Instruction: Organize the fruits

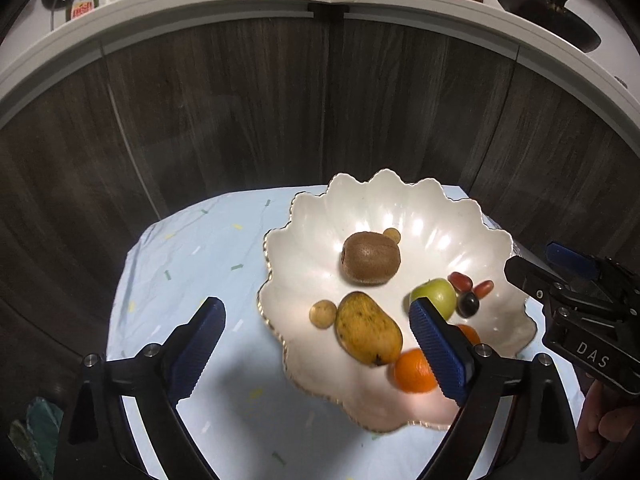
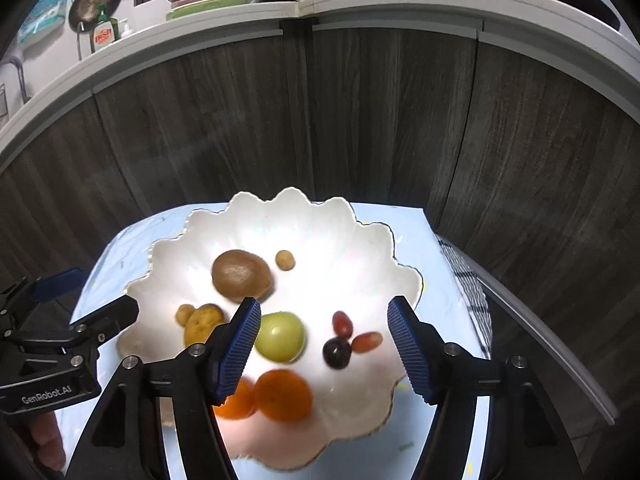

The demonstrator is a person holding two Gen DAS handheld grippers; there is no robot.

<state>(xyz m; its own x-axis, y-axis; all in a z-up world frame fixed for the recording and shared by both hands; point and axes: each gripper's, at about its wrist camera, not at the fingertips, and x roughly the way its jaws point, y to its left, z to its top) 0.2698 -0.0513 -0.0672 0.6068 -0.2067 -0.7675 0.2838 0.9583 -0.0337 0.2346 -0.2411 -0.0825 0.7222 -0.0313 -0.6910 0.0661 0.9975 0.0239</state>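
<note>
A white scalloped bowl sits on a pale blue cloth. In it lie a kiwi, a mango, a green apple, two oranges, red and dark grapes and small brown fruits. My left gripper is open and empty above the bowl's near left rim. My right gripper is open and empty above the apple and grapes; it also shows in the left wrist view.
The blue cloth covers a small table in front of dark wood cabinet doors. A white counter edge above carries dishes and a soap bottle. A dark checked cloth lies at the table's right edge.
</note>
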